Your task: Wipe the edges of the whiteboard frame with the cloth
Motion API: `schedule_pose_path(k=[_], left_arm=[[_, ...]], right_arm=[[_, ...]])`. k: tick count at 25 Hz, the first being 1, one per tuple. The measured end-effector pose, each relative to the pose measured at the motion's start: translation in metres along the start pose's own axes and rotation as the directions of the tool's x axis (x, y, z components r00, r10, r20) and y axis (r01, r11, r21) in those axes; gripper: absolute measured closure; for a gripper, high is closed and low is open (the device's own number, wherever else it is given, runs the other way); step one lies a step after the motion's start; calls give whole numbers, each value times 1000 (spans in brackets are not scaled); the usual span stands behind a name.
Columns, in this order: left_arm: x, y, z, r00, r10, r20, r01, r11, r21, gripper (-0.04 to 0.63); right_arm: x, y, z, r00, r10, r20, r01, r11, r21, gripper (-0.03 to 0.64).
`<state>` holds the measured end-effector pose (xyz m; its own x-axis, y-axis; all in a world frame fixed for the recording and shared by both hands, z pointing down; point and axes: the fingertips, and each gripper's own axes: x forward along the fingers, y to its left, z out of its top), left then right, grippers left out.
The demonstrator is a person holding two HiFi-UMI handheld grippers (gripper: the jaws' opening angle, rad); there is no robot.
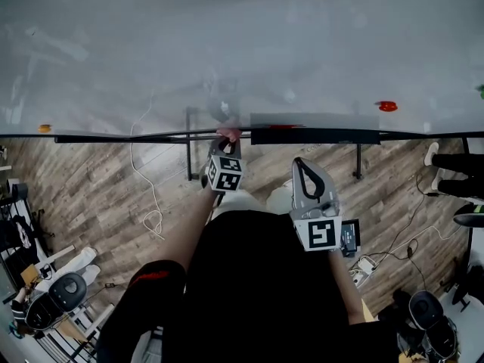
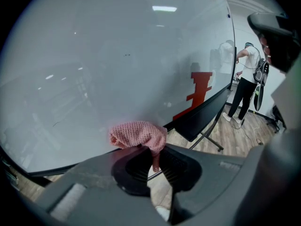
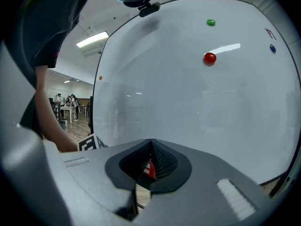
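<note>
A pink knitted cloth [image 2: 138, 134] is pinched in my left gripper [image 2: 156, 153], which is shut on it. The cloth [image 1: 228, 135] presses against the dark bottom frame edge [image 1: 136, 137] of the whiteboard [image 1: 242, 51], just left of the black pen tray [image 1: 314, 136]. In the head view the left gripper [image 1: 226, 151] points up at that edge. My right gripper [image 1: 301, 165] hangs lower and to the right, away from the board. In its own view the right gripper [image 3: 151, 145] has its jaws shut with nothing between them, and faces the white board surface [image 3: 188, 102].
A red magnet [image 1: 387, 106] and an orange one [image 1: 44, 128] sit low on the board. The board's stand legs [image 1: 189, 157] and a white cable [image 1: 151, 203] lie on the wood floor below. A person [image 2: 247, 79] stands past the board's far end.
</note>
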<state>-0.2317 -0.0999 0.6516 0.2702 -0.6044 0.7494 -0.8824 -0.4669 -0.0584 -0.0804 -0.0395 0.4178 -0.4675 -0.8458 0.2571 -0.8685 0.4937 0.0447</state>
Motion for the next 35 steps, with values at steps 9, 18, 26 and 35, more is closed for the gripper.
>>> schedule_pose_path(k=[9, 18, 26, 35], left_arm=[[7, -20, 8, 999, 30, -16, -30, 999, 18, 563], [8, -34, 13, 997, 70, -35, -69, 997, 40, 563], [5, -30, 16, 991, 116, -60, -112, 992, 65, 563], [0, -36, 24, 988, 106, -110, -106, 994, 6, 563]], right_arm=[[-14, -26, -10, 1000, 4, -2, -4, 1000, 22, 615], [-28, -42, -16, 1000, 24, -14, -23, 999, 31, 615], [-36, -54, -22, 999, 45, -18, -45, 998, 33, 615], [-50, -67, -30, 997, 80, -11, -80, 996, 36, 615]])
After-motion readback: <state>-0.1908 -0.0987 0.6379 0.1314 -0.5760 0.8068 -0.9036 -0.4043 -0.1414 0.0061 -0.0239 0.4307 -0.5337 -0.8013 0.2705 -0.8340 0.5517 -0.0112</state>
